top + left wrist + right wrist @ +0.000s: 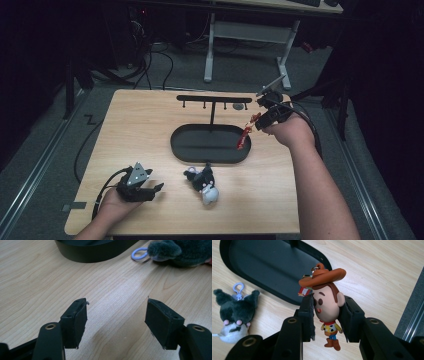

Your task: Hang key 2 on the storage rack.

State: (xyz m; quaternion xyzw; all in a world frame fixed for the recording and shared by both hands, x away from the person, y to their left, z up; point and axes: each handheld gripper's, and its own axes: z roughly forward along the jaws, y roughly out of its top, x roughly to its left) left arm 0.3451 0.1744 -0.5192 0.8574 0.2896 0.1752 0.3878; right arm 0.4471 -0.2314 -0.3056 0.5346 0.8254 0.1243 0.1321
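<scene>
A cowboy keychain figure (328,302) with an orange hat has its head clamped between the jaws of my right gripper (327,312). In the high view that right gripper (260,120) hovers over the right end of the black oval stand base (176,145), and a red strap (244,137) dangles from the figure. The stand's T-bar (214,98) with small hooks rises behind. A dark plush toy (205,184) with a lavender clip (138,253) lies in front of the base. Right of the table's front left corner, my left gripper (159,189) rests open over bare wood, jaws wide apart (116,317).
The wooden table (140,130) has bare room on its left half. The plush (233,312) lies just beside the base's rim (274,296). Beyond the table stand a white desk frame (210,45) and loose cables (150,60) on the grey floor.
</scene>
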